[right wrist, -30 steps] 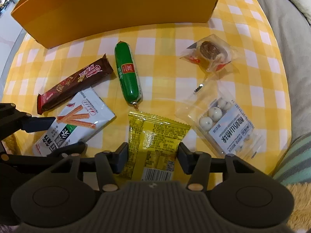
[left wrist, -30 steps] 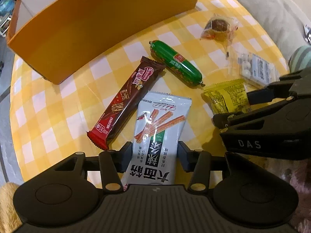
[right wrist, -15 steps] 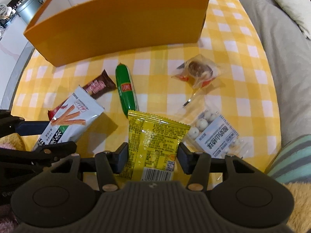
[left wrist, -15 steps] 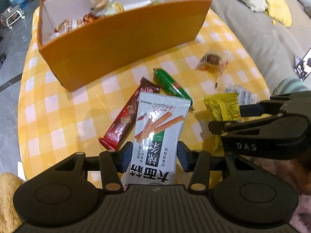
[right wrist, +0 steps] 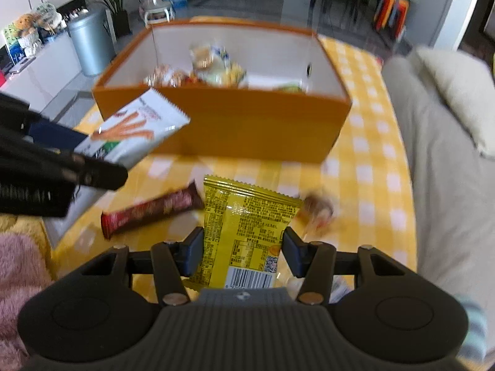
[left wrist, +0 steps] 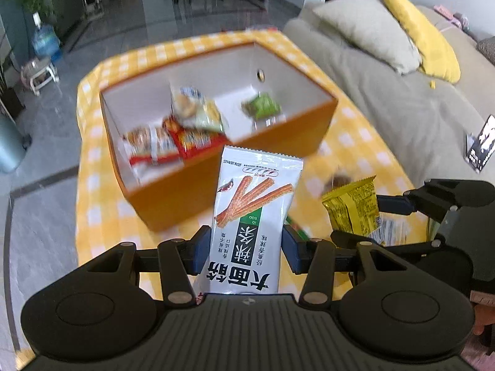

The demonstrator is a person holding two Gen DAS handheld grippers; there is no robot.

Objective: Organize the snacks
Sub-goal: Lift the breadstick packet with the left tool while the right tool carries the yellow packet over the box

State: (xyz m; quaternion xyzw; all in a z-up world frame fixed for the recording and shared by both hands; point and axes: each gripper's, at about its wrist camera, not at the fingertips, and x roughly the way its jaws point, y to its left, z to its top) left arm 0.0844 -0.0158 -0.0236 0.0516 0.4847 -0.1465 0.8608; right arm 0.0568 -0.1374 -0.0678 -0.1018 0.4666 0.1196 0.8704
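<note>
My left gripper (left wrist: pixel 246 249) is shut on a white snack packet (left wrist: pixel 252 213) printed with orange sticks, held in the air in front of the orange box (left wrist: pixel 191 194). My right gripper (right wrist: pixel 243 253) is shut on a yellow snack packet (right wrist: pixel 244 235), also lifted above the table. The box (right wrist: pixel 247 126) is open on top and holds several snacks. Each gripper shows in the other's view: the right one with the yellow packet (left wrist: pixel 352 213), the left one with the white packet (right wrist: pixel 136 130).
A brown chocolate bar (right wrist: pixel 151 211) and a clear-wrapped brown sweet (right wrist: pixel 318 210) lie on the yellow checked tablecloth (right wrist: pixel 365 167). A grey sofa with cushions (left wrist: pixel 386 71) runs along the table's right side. A pink furry fabric (right wrist: pixel 18 272) is at lower left.
Both grippers have risen from the table with their packets and tilted up toward the box. The inside of the box has come into view.
</note>
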